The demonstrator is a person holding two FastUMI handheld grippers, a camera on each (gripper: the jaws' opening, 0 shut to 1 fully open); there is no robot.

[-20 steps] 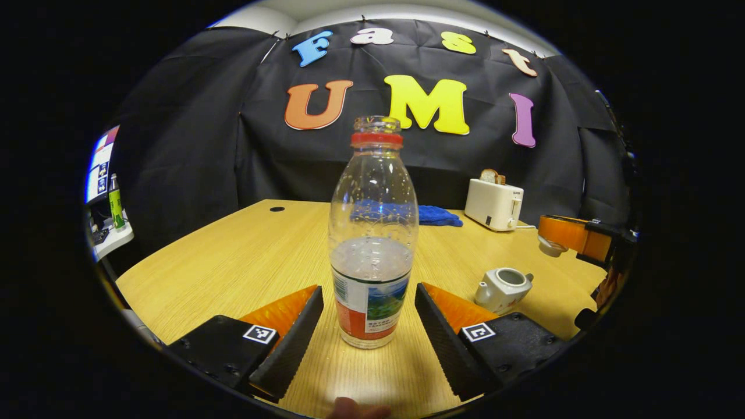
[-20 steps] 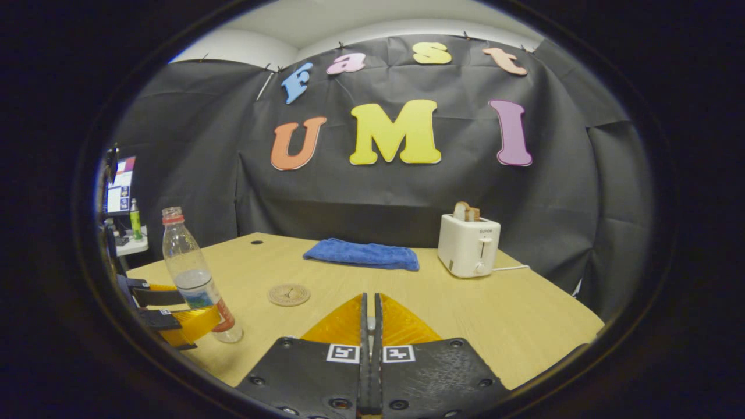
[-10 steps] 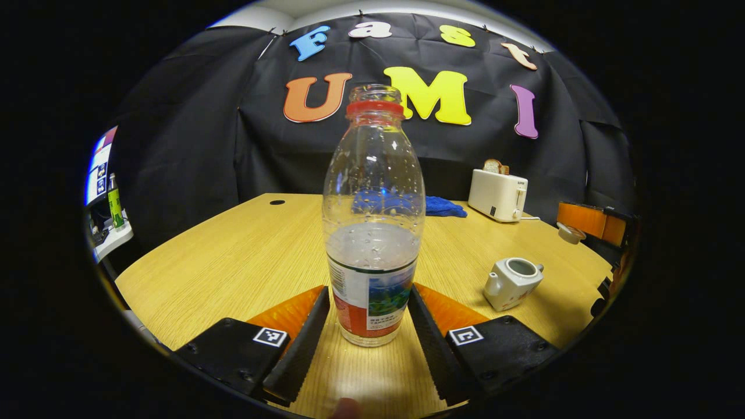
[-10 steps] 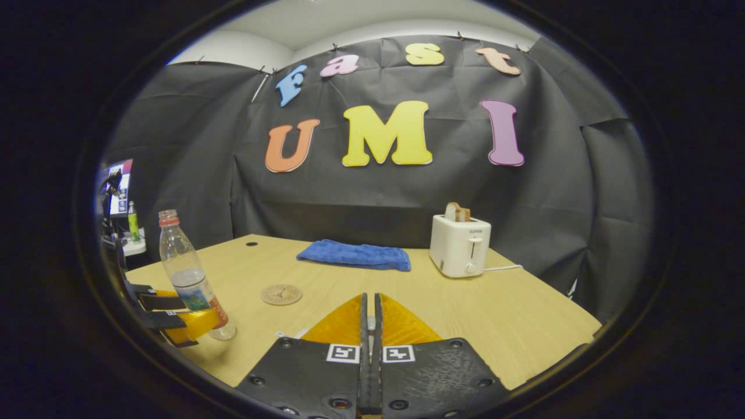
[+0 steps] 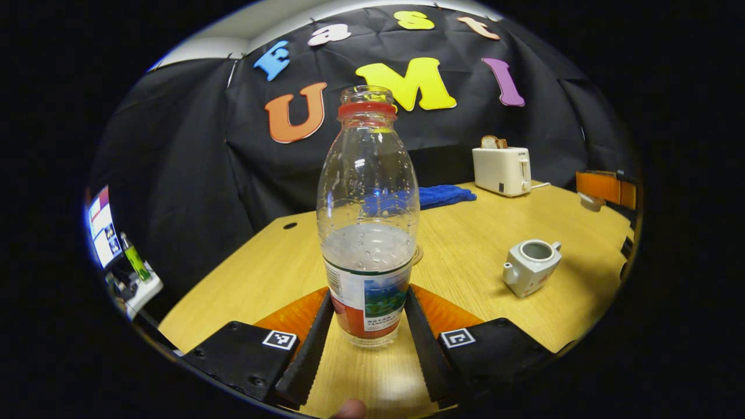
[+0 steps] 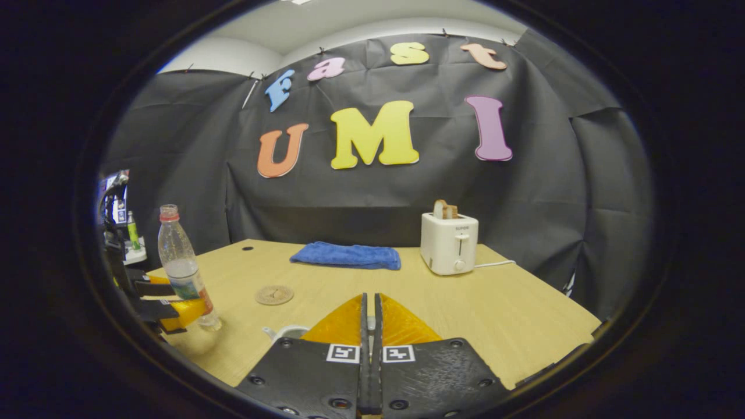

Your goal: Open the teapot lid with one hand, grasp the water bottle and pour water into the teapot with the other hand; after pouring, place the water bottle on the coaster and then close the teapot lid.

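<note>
Wooden table [image 6: 512,314] (pale grain) before black cloth wall [image 6: 553,192].

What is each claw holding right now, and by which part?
Left claw: the water bottle, by its labelled lower body. Right claw: shut on the teapot lid's knob.

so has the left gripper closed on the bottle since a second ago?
Yes. The left gripper closed inward onto the bottle; its fingers now touch the label, and the bottle has left the table.

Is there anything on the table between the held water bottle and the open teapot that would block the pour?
Nothing visible does. The left gripper is shut on the water bottle; bare table lies between it and the lidless teapot.
</note>
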